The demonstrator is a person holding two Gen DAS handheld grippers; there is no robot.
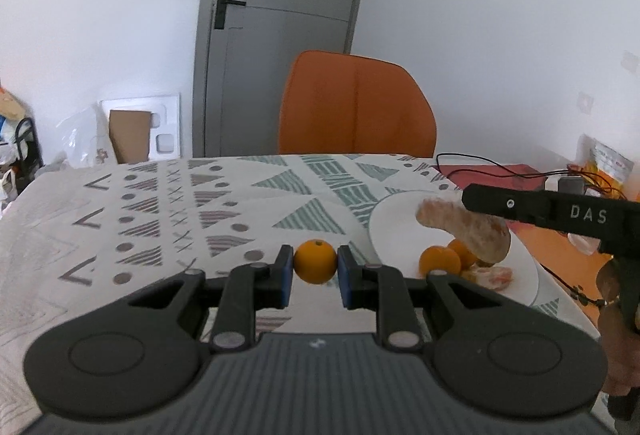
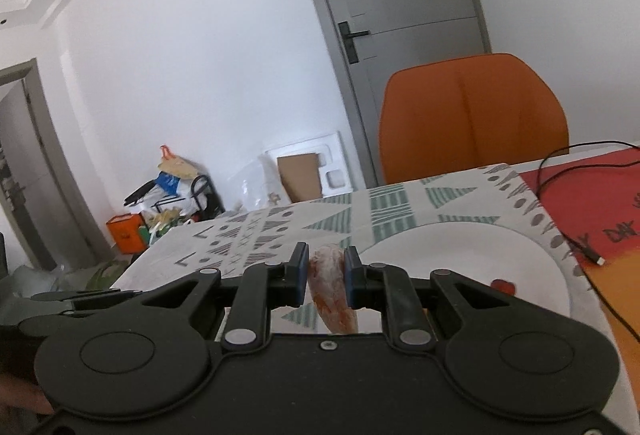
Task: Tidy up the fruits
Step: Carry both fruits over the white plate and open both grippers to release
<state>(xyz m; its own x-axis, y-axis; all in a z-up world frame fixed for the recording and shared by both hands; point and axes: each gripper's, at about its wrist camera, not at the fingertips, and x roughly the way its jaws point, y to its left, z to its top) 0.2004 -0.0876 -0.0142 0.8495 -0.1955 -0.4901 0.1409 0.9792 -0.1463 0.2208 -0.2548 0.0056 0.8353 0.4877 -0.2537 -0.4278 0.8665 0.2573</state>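
Observation:
My left gripper (image 1: 315,267) is shut on a small round orange (image 1: 315,261), held just above the patterned tablecloth, left of a white plate (image 1: 394,227). On that plate lie two small oranges (image 1: 440,261) and a peeled segment (image 1: 494,275). My right gripper (image 2: 326,277) is shut on a large peeled citrus segment (image 2: 330,287) and holds it at the plate's (image 2: 460,255) left edge. From the left wrist view that segment (image 1: 464,231) hangs over the plate under the right gripper's body (image 1: 560,213).
An orange chair (image 1: 356,107) stands behind the table. A red mat (image 2: 592,203) with a black cable (image 2: 568,235) lies right of the plate. The tablecloth (image 1: 160,211) stretches to the left. Bags and boxes sit on the floor by the wall (image 2: 172,191).

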